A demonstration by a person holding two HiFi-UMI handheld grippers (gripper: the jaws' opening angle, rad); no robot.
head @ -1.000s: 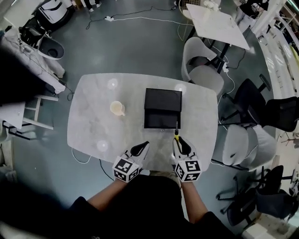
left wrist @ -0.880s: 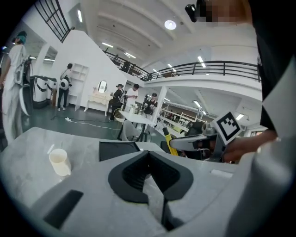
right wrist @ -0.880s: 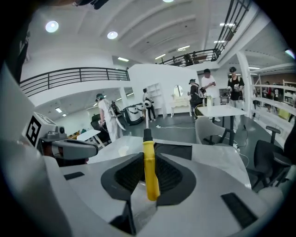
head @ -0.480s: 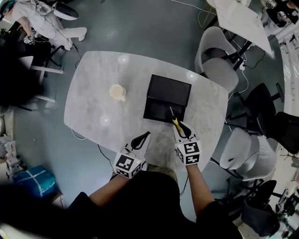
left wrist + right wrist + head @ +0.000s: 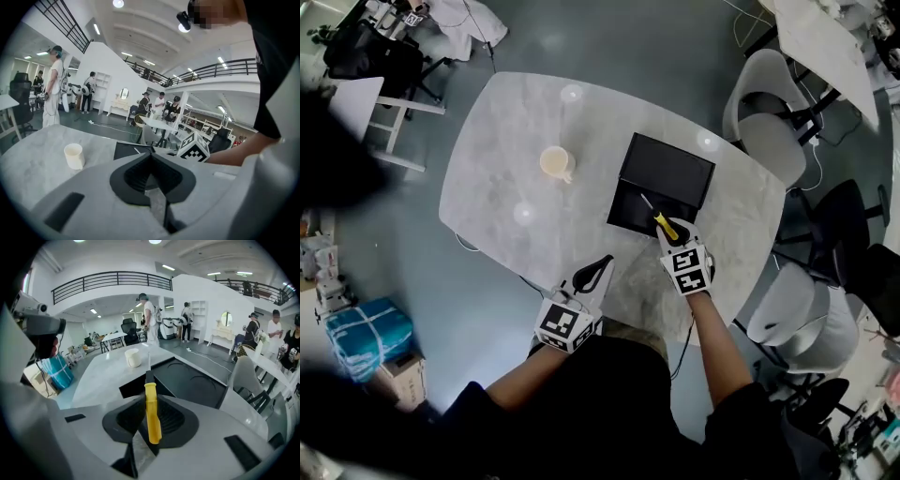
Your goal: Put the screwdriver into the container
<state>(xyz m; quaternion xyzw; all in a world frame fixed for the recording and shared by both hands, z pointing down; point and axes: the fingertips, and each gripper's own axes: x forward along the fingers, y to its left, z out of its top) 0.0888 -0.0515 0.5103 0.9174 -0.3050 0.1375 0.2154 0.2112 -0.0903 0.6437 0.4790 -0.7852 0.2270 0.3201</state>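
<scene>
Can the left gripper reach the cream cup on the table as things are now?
Probably yes: nothing stands between the left gripper and the cup, though its empty jaws are together and must open first.

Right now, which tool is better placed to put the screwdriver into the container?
Right. The right tool grips the screwdriver, its tip over the container; the left tool is shut, empty, farther away.

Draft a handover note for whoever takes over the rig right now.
Left gripper: shut, holding nothing, off to the left of the container.
Right gripper: shut on the screwdriver by its yellow handle, with the shaft reaching out over the open black container.
Done: screwdriver grasped and brought to the container.
Left: lower it in, open the jaws, withdraw.
</scene>
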